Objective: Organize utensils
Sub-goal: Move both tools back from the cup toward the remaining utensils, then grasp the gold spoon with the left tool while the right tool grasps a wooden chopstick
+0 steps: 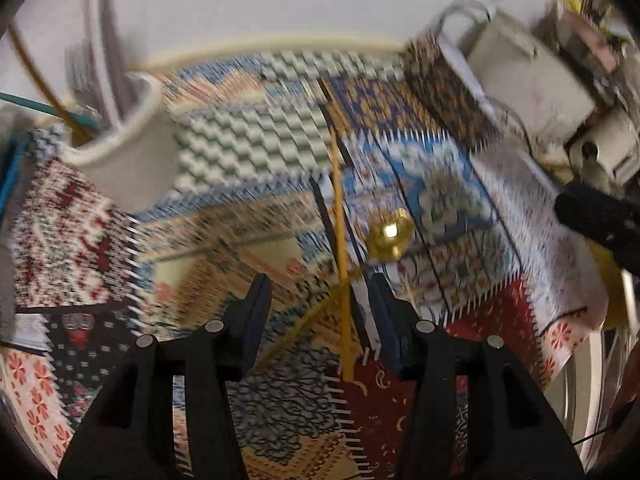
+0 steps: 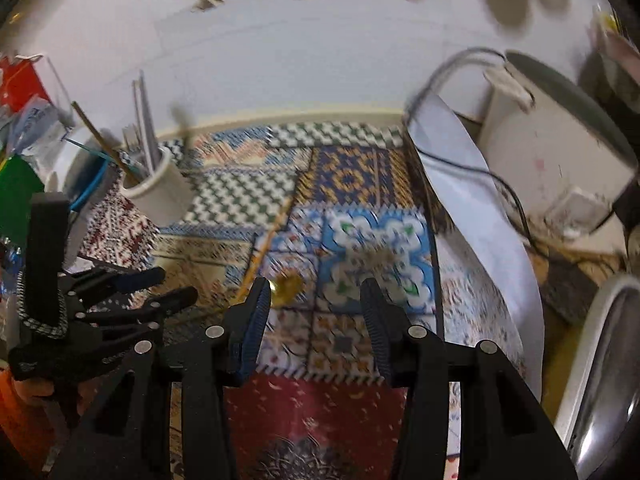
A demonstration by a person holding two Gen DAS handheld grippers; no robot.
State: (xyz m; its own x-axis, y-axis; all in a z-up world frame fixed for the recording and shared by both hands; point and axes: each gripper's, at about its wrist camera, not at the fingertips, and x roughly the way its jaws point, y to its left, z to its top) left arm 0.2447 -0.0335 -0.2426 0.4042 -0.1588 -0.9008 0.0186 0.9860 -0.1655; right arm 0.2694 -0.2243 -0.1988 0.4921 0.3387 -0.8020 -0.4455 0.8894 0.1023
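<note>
Ahead, both open grippers, left gripper [image 1: 318,286] and right gripper [image 2: 316,292], overhang the patterned mat [image 2: 348,176].

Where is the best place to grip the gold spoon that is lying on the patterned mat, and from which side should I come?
Grip the gold spoon by its thin handle, not the rounded bowl. It lies flat on the patterned mat, so probably come from above, jaws straddling the handle across its width. The left hand-held gripper is open right beside it.
</note>
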